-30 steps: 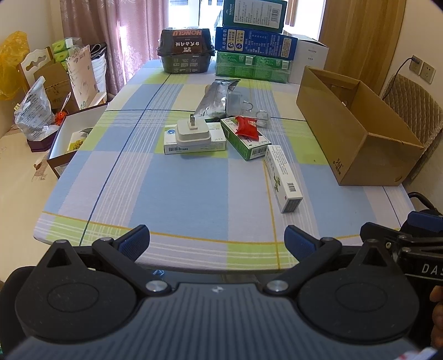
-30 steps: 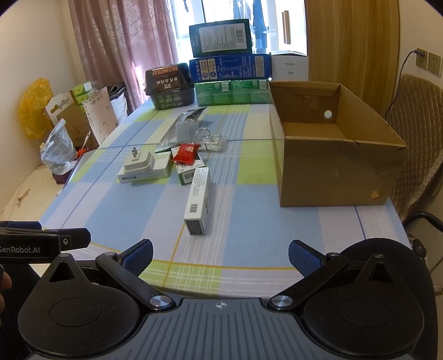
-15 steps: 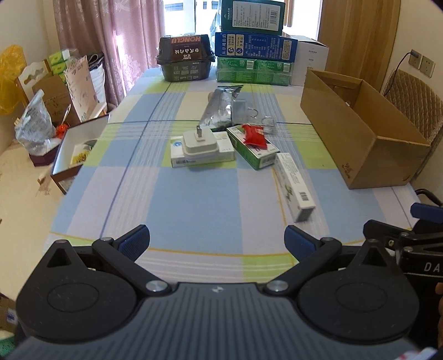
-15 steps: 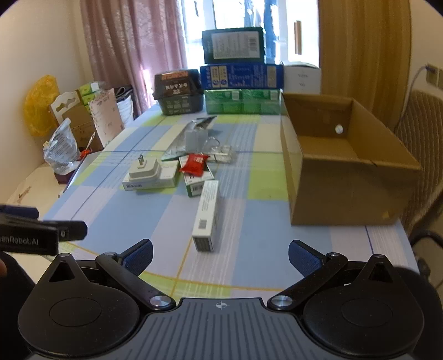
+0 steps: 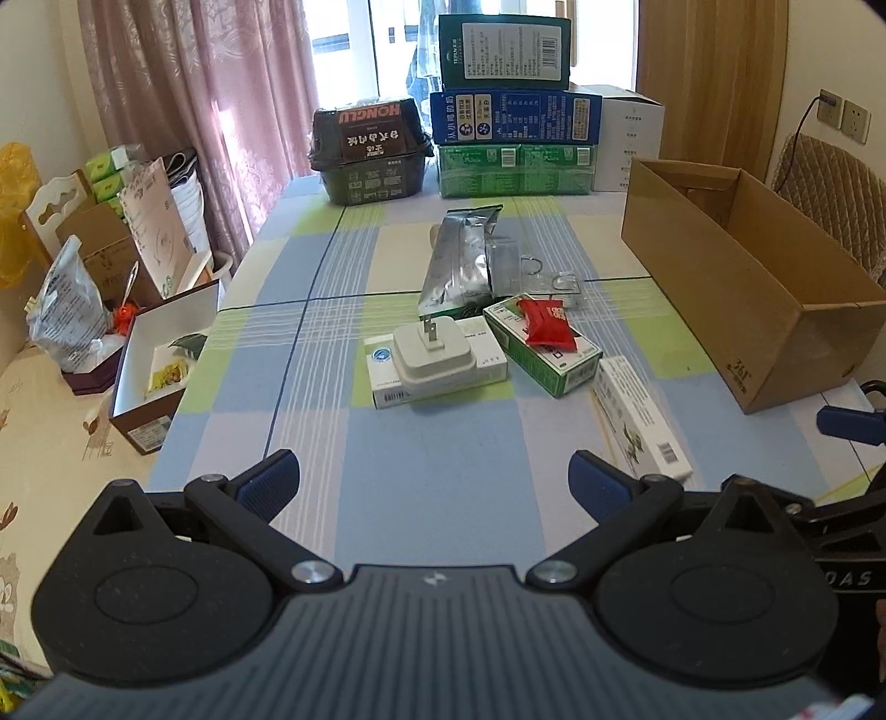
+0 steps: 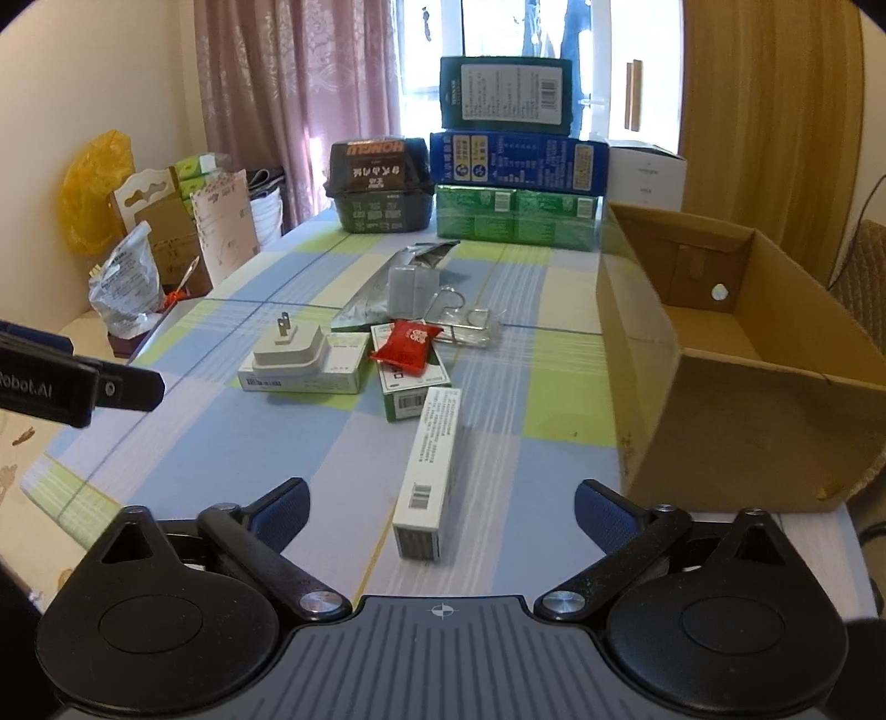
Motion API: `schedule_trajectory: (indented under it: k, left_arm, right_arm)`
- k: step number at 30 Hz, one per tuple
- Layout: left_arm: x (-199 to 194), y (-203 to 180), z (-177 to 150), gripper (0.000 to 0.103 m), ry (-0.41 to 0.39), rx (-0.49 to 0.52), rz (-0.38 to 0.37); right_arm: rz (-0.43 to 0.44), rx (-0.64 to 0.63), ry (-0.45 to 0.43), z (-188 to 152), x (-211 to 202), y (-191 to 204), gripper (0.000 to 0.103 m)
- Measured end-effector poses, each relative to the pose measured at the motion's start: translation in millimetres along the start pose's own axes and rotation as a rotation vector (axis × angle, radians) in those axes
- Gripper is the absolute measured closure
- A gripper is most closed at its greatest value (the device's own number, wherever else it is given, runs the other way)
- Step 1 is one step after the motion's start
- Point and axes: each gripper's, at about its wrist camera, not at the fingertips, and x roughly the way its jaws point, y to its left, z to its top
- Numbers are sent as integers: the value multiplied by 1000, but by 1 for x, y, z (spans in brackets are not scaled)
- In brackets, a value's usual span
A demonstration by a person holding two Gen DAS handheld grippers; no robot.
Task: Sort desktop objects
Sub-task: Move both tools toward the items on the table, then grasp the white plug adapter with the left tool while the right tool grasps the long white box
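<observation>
Right gripper (image 6: 440, 512) hangs spread but closing, nothing pinched; long white carton (image 6: 426, 471) at twelve o'clock looks light, stiff; best pinched across its narrow sides; left gripper (image 5: 434, 476) spread, empty.

From my feed: cream walls (image 5: 33, 83), pink curtains (image 5: 210, 99) left of a bright window (image 5: 354, 33), daylight coming in behind the table (image 5: 443, 498) (checked blue-green cloth). Wood panelling (image 6: 775, 111) on the right, wall sockets (image 5: 844, 113) with a cable, quilted chair (image 5: 830, 177) below them. Beige patterned floor (image 5: 39, 421) at left
</observation>
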Motion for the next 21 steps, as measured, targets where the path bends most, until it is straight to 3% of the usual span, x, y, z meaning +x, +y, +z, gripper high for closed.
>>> schedule_trajectory:
  k: [5,10,21]
  left_arm:
    - [28,2,7,1,29,5,-18]
    - [56,3,10,1,49,25,-42]
    - [103,6,14,2,43,16,-63]
  right_arm:
    - [10,-19,35,-2,31,-2,27]
    - [12,-40,55,1,58,0,46]
    - [-6,-58,103,4,101,4,67]
